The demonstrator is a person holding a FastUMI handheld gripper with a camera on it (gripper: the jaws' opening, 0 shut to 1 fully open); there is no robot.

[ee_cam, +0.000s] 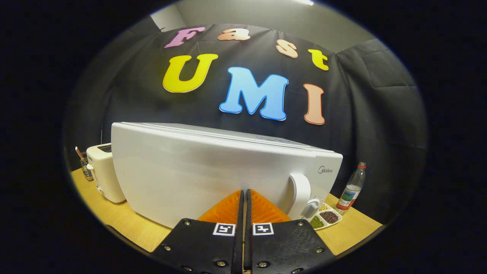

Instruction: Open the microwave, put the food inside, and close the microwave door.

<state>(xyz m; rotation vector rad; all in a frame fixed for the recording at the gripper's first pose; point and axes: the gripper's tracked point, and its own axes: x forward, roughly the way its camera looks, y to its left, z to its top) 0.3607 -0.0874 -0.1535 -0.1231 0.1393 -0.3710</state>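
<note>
A white microwave (213, 171) stands on the wooden table (121, 220) with its door closed. Its door handle (299, 194) rises just right of my fingertips, with a knob (312, 207) below it. My gripper (244, 192) is shut with nothing between its fingers, the tips close against the door's lower front. To the right of the microwave, beyond the knob, lies a white divided dish of beans and grains (325, 217).
A white toaster (103, 173) stands left of the microwave, with a small wire basket (86, 169) behind it. A clear plastic bottle with a red cap (352, 187) stands at the right, past the dish. Bare table shows at front left and front right.
</note>
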